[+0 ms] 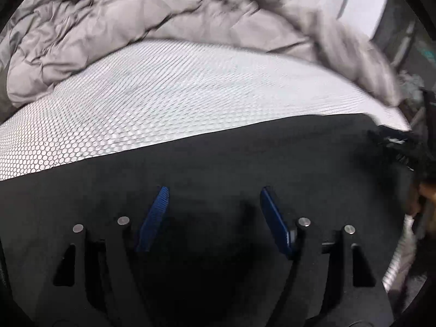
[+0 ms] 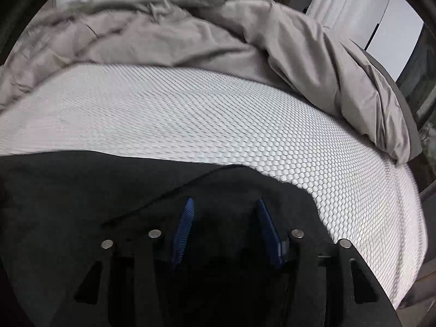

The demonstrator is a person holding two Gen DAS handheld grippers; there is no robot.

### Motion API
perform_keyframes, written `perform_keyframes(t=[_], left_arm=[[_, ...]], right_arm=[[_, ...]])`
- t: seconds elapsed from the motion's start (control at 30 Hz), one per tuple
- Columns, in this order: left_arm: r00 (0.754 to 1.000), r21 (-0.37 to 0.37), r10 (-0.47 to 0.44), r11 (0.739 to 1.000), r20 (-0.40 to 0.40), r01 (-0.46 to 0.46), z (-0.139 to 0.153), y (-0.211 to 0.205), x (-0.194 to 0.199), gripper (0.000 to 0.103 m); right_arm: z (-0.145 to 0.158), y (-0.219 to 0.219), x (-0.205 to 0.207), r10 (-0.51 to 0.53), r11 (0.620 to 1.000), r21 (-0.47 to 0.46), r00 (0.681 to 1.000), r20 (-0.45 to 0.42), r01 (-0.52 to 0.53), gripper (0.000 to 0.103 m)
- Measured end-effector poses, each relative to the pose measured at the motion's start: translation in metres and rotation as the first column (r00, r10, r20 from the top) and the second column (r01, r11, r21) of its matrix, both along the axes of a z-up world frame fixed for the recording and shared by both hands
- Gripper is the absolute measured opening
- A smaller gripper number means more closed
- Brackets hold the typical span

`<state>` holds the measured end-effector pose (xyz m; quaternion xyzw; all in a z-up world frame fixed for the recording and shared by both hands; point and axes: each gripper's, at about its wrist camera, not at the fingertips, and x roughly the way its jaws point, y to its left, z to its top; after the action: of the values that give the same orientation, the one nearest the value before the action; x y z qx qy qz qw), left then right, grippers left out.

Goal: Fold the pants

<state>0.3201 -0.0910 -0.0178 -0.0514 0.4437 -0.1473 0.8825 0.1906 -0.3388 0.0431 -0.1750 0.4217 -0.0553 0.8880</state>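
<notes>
Left wrist view: left gripper (image 1: 214, 190) is held wide over black pants (image 1: 218, 152), nothing gripped. Right gripper (image 2: 224, 201) is likewise spread above them on the bed (image 2: 218, 114).

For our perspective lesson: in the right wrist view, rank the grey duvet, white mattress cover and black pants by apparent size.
1. White mattress cover
2. Grey duvet, nearly alike
3. Black pants, nearest and partly hidden, so unsure

The pants (image 1: 231, 152) are black, spread flat and smooth along the near edge of the bed (image 1: 169, 103). From the right wrist, they (image 2: 81, 190) fill the 6 to 9 o'clock part, with a thin seam or fold edge running diagonally across.
</notes>
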Motion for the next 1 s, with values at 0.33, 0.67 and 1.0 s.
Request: perform_keyframes(t=[0.33, 0.67, 1.0], left_arm=[[0.977, -0.035, -0.204, 0.979, -0.067, 0.202, -0.025, -0.049, -0.046, 0.069], [0.983, 0.045, -0.175, 0.983, -0.048, 0.177, -0.028, -0.033, -0.057, 0.069], [0.962, 0.010, -0.271, 0.963, 0.042, 0.271, 0.000, -0.081, -0.087, 0.071]], right_arm=[[-0.054, 0.080, -0.049, 0.282, 0.958, -0.005, 0.947, -0.152, -0.286, 0.083], [-0.011, -0.089, -0.073, -0.070, 0.997, -0.030, 0.996, -0.052, 0.068, 0.083], [0.004, -0.025, -0.088, 0.220, 0.969, 0.114, 0.975, -0.017, -0.217, 0.078]])
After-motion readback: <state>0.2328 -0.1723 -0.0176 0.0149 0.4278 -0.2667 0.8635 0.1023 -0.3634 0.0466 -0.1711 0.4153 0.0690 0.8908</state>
